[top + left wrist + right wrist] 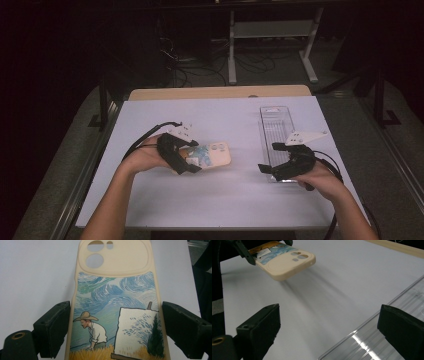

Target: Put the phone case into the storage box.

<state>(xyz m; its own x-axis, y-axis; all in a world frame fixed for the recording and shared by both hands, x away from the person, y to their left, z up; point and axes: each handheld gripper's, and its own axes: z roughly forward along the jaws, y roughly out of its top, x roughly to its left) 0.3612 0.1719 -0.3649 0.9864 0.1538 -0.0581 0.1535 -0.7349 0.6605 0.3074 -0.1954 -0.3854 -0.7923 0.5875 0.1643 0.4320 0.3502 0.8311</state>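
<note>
The left claw [186, 159] holds a cream phone case [212, 155] by its two long edges, at the lower part of the case, so that the end with the camera cut-outs sticks out freely toward the middle of the desk [220, 200]. In the left gripper view the two black jaws stand on either side of the phone case [115, 302] and the painted picture on its back, a man with a straw hat beside an easel, faces the camera. The left jaw touches the edge; on the right a thin line of gap seems to remain, so the grip looks light. In the right gripper view the phone case [284, 261] hangs above the desk with a shadow under it, so it is lifted and not lying.

The case is judged to be light and a little soft, probably of flexible rubbery plastic: it can bend or twist if it is pinched too hard, and its smooth rim may slip. The best place to take hold is across the long edges near the middle, where the walls are stiffest, not at the thin frame around the lens openings.

The right claw [274, 166] is spread wide and holds nothing; it hovers at the near end of a clear plastic tray [276, 120], which rests on the desk and looks empty.

Counted: one phone case, one clear tray, two claws, one desk.
</note>
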